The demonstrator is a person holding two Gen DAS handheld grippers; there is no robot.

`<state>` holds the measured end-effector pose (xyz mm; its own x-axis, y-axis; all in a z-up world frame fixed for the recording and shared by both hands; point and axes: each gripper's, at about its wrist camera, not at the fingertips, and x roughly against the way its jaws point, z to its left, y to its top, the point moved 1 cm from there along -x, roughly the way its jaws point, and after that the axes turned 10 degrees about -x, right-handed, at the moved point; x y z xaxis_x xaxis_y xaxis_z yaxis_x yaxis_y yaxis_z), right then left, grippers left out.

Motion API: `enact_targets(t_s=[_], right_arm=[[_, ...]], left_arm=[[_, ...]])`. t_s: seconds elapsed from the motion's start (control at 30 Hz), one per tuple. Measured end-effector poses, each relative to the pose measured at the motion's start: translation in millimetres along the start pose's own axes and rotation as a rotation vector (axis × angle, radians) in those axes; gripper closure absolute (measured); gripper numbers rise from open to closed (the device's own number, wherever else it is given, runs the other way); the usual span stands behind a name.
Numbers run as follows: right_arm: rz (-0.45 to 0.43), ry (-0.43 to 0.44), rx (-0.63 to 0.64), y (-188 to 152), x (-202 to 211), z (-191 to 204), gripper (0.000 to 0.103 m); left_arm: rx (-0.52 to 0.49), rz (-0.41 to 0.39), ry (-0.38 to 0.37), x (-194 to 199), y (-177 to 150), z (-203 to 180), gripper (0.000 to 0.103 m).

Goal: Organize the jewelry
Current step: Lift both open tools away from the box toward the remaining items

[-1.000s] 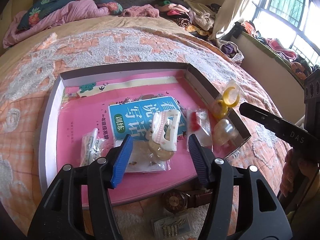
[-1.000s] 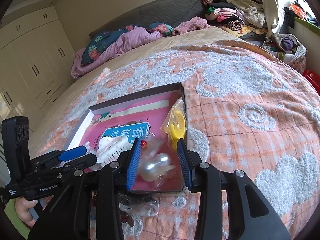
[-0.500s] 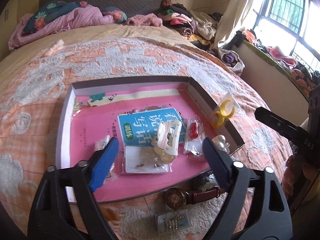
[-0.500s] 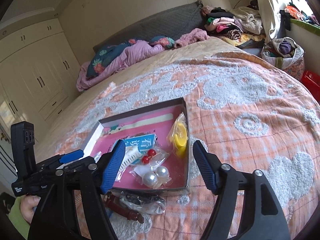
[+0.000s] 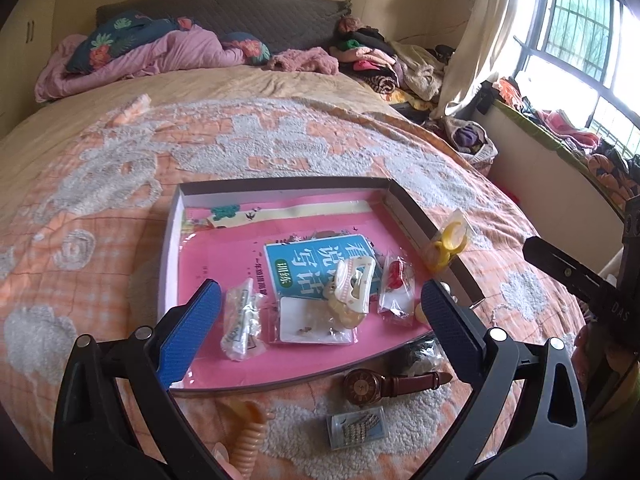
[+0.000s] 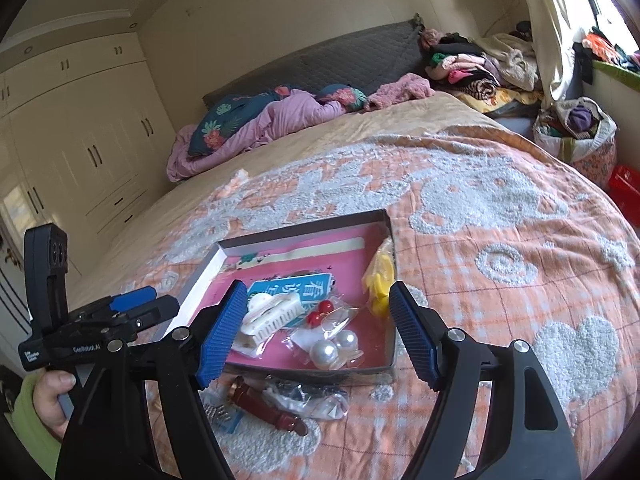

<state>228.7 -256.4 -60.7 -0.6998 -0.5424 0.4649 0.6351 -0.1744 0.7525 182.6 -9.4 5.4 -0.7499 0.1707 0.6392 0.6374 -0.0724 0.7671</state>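
Left gripper [image 5: 320, 320] just opened, hair clip [image 5: 352, 288] lengthwise

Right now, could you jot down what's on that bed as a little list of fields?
Tray: on the blanket, pink-lined
In tray: hair clip, red earrings, pearls, yellow rings against the right wall
Outside tray: watch, clear case
Left gripper: fingers wide apart, empty, just been opening
Right gripper: fingers apart, empty, just been opening
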Motion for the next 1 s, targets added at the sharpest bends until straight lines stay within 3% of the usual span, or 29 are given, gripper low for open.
enact_targets(t_s=[0.5, 1.0], right_arm=[[0.016, 0.038, 0.077, -16, 21, 28, 0.031], [0.074, 0.020, 0.105, -44, 24, 30, 0.031]], left_arm=[[0.000, -0.036, 0.018, 26, -1, -1, 0.010], [-0.009, 0.009, 0.048, 34, -28, -2, 0.010]])
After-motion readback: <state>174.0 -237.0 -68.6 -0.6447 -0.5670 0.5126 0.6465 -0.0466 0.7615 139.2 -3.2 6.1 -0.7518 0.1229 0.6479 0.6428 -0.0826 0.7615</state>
